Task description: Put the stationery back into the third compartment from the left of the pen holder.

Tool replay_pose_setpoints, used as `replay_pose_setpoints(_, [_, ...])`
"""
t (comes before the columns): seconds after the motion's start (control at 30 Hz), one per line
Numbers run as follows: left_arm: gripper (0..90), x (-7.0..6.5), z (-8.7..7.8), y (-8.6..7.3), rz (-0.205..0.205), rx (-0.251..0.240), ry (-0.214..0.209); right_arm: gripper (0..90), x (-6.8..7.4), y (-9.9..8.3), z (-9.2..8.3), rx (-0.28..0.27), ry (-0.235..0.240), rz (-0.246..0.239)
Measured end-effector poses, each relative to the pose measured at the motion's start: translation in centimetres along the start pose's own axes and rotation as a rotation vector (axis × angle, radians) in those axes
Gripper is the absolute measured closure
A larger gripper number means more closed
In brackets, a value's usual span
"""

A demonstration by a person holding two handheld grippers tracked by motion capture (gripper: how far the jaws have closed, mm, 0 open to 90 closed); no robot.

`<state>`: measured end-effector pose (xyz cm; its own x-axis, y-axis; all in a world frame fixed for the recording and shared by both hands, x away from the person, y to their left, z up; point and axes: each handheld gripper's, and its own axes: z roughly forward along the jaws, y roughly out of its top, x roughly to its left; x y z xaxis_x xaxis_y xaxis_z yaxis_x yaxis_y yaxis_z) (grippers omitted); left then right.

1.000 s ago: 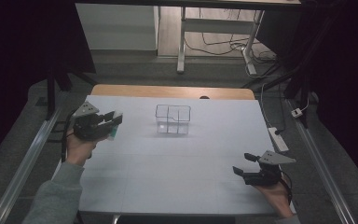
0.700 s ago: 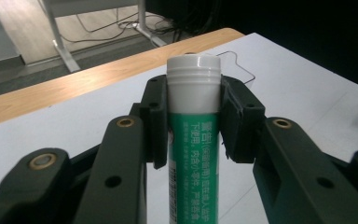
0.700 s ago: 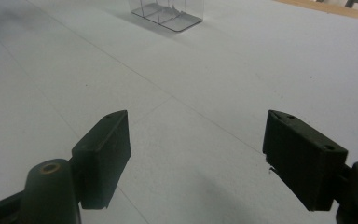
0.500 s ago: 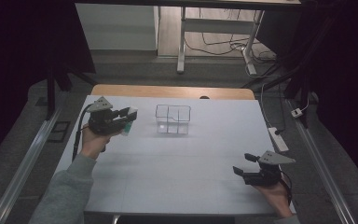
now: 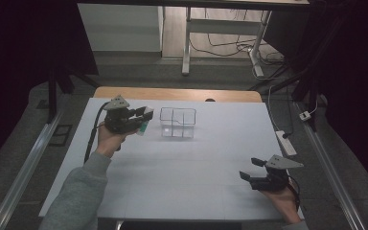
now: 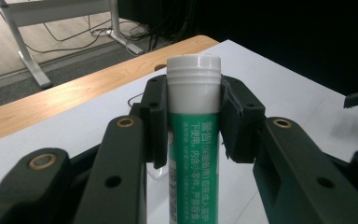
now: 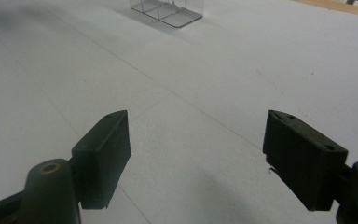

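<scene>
In the left claw [image 6: 193,121], the green tube [image 6: 193,154] points its cap along the jaws.

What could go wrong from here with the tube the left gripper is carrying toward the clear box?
1. The left gripper clamps the tube just below its white cap, so the long body might swing or slip.
2. The clear box looks light and has narrow compartments; a tube brought in off-centre may catch a wall and shove or tip it.
3. The right gripper sits open, far from the box, unable to steady it.
</scene>
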<state>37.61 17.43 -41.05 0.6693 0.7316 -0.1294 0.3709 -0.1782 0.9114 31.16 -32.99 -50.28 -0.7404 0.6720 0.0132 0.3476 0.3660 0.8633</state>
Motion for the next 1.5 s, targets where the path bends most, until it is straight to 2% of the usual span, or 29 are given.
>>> replay_pose_setpoints(0.67, [64.7, -0.1, 3.0, 1.6, 0.02, -0.004, -0.015, 22.1, 0.0, -0.1, 0.2, 0.006, 0.003, 0.0])
replay_pose_setpoints(0.9, [64.6, -0.2, 4.5, 2.1, 0.023, 0.006, -0.027, 22.1, 0.0, -0.1, 0.3, 0.006, 0.004, -0.001])
replay_pose_setpoints(1.03, [64.6, -0.3, 5.5, 2.5, 0.03, 0.018, -0.013, 22.1, -0.1, -0.1, 0.3, 0.007, 0.004, -0.002])
replay_pose_setpoints(1.5, [64.6, -1.0, 9.5, 3.3, 0.03, 0.032, -0.04, 22.1, -0.2, -0.3, 0.4, 0.016, 0.004, -0.001])
